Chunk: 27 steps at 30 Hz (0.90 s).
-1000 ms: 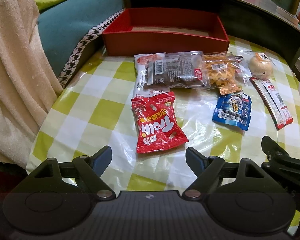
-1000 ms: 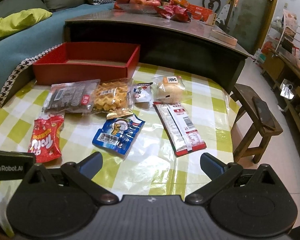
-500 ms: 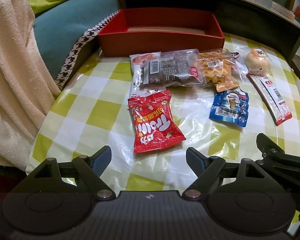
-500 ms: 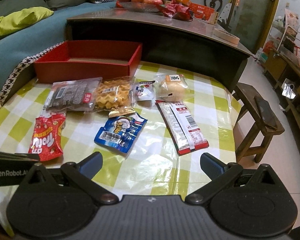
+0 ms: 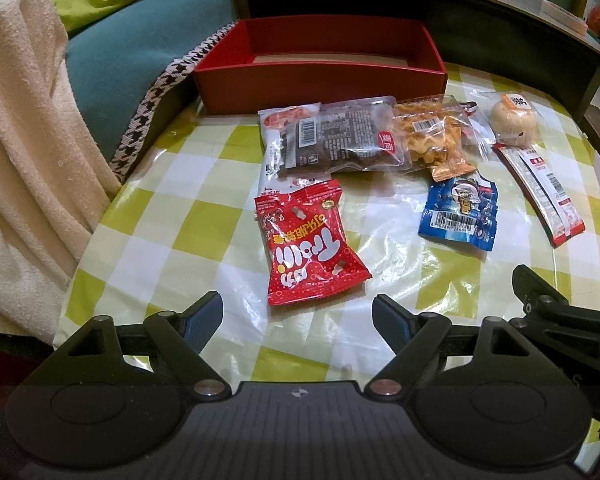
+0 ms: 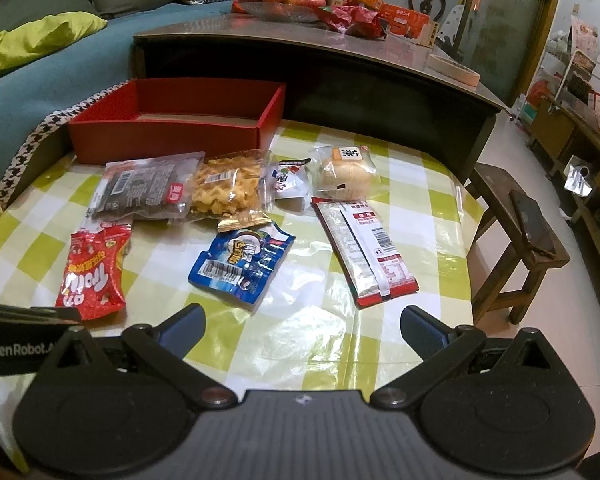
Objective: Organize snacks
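- Eight snack packets are lying on the bench [image 6: 420, 184], which is wearing a green-and-white checked cover — all of them outside the one red box [image 5: 320, 68] that is sitting open at the far edge.
- One red packet [image 5: 310, 248] is lying nearest the left claw [image 5: 298, 314], just ahead of its fingertips.
- One dark packet [image 5: 340, 142] is resting partly over one white-and-red packet [image 5: 278, 118], both just in front of the box.
- One clear bag of golden waffle crisps [image 5: 432, 136] is touching the dark packet's right end, and one small white packet [image 6: 290, 178] is peeking out from behind it.
- One blue packet [image 6: 242, 266] is lying apart, nearer the right claw [image 6: 302, 326].
- One wrapped round bun [image 6: 344, 172] is sitting at the far right, with one long red-and-white stick pack [image 6: 366, 248] lying just in front of it.
- Two claws are hovering over the near edge of the bench — both are standing wide apart with nothing between their fingers.
- One cream towel [image 5: 16, 152] is hanging at the left, beside one teal sofa [image 5: 140, 40].
- One wooden stool [image 6: 516, 236] is standing on the floor to the right of the bench.
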Available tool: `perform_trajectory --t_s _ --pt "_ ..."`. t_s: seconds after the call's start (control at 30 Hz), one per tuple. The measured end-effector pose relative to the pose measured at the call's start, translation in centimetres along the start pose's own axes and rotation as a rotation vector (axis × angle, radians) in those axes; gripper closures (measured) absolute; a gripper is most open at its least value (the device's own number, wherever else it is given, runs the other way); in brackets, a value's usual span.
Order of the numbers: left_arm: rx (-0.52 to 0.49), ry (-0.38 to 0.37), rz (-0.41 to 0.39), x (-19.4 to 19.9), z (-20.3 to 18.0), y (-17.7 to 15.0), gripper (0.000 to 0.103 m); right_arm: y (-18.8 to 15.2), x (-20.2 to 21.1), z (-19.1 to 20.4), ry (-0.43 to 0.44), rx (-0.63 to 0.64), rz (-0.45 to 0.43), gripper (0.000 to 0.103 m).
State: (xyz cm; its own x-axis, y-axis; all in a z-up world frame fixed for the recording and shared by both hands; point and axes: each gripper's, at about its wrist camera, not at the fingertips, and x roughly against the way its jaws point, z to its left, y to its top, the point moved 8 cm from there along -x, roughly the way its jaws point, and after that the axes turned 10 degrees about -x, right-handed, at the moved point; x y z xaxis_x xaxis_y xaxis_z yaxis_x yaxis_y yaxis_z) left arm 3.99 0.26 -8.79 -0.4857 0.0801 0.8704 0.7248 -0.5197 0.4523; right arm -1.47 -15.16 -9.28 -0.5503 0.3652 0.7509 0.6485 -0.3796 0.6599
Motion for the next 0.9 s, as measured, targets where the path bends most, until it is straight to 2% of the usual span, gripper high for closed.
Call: perform_trajectory --t_s 0.23,0.47,0.9 --pt "-0.004 0.003 0.000 -0.04 -0.09 -0.08 0.017 -0.06 -0.11 0.01 -0.003 0.002 0.002 0.000" --pt "-0.027 0.039 -0.020 0.25 -0.16 0.10 0.017 -0.10 -0.14 0.00 -0.003 0.001 0.003 0.000" --pt "-0.030 0.040 -0.018 0.22 -0.19 0.14 0.017 -0.10 -0.17 0.05 -0.004 0.002 0.004 0.000"
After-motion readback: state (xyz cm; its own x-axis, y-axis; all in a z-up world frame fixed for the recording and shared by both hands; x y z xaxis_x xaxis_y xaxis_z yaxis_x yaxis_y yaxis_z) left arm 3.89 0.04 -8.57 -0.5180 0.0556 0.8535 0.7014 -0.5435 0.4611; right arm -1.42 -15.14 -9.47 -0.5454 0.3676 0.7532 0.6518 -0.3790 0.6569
